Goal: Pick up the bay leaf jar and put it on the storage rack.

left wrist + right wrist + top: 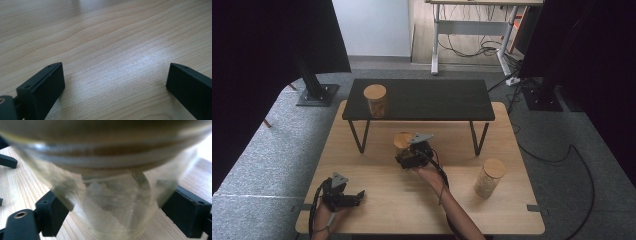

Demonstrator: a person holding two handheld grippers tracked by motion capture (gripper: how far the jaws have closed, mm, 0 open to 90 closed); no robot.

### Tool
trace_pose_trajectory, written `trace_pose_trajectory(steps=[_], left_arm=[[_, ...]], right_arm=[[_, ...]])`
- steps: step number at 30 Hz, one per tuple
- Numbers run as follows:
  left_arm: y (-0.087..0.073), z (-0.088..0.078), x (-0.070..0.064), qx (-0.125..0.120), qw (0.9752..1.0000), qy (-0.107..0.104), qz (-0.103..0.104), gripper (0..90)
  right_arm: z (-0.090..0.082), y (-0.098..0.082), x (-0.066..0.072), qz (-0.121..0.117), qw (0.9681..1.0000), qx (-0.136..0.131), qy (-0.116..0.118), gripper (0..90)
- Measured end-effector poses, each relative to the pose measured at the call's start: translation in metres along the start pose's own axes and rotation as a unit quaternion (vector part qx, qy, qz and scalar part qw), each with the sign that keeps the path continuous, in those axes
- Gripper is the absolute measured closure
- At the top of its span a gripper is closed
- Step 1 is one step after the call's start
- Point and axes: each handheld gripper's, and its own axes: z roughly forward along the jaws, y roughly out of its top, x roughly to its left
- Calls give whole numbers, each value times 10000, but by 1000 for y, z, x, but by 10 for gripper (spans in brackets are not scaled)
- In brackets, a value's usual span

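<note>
A glass jar with a wooden lid stands on the wooden table, just in front of the black shelf. My right gripper reaches it from the near side. In the right gripper view the jar sits between the two black jaws, whose pads lie against the glass on both sides, so my right gripper is shut on it. My left gripper rests low at the table's near left corner. Its jaws stand wide open over bare wood, with nothing between them.
A low black shelf on thin legs spans the back of the table, with a second lidded jar on its left end. A third jar with pale contents stands at the right. Desk legs and cables lie on the floor beyond.
</note>
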Motion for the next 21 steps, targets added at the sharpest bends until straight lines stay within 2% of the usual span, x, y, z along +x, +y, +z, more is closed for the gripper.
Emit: trace_pose_trajectory(steps=[5, 11, 14, 18, 21], left_arm=[[0, 0, 0, -18, 10000, -2, -3, 14], [0, 0, 0, -18, 10000, -9, 5, 14], [0, 0, 0, -18, 10000, -10, 4, 14], [0, 0, 0, -18, 10000, -12, 4, 14], [0, 0, 0, -18, 10000, -11, 9, 14]], right_arm=[[2, -2, 0, 46, 9999, -42, 89, 216], [-2, -2, 6, -100, 9997, -139, -185, 248], [-4, -1, 5, 20, 9999, -121, -85, 249], [-5, -1, 6, -61, 9998, -58, -175, 249], [-7, 1, 8, -87, 9996, -109, -230, 249]])
